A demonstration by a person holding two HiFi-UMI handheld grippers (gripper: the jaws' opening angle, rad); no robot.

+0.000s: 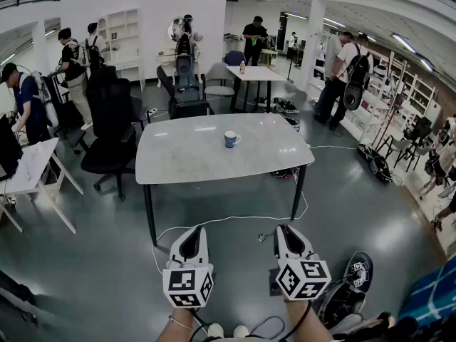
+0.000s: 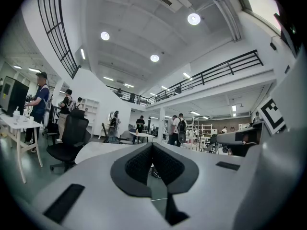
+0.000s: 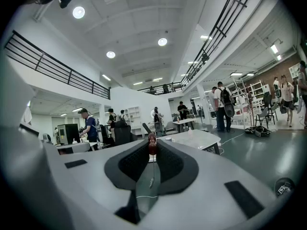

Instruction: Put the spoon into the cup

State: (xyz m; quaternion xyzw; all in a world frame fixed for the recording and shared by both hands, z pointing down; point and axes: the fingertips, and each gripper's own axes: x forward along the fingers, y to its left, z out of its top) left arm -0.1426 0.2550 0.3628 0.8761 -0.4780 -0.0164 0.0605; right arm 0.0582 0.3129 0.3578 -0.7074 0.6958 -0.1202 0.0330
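Spoon [image 3: 152, 146]: only a small, glossy dark-red piece shows, standing upright between the tips of the right gripper's jaws. I take it to be the spoon; its bowl and the rest of its handle cannot be made out.
Spoon handling: probably light, stiff and slim. The glossy surface may slip or swivel in a narrow pinch. It looks best held on the handle, with the end that goes into the cup left free.
Right gripper [image 3: 152, 143]: jaws nearly together and clamped on the spoon at their tips. It is held about level, low and close to the person's body.
Left gripper [image 2: 152, 147]: jaws drawn together with nothing between them. It is level beside the right one and plays no part yet.
Cup [image 1: 231, 140]: blue, upright with its mouth up, on the far half of the table [image 1: 178, 164], with nothing near it.
Gap: both grippers are well apart from the table, with open floor between.
Next, as a guess: carry the spoon over the cup's mouth, tip it downward, and let go only once it is inside the rim.
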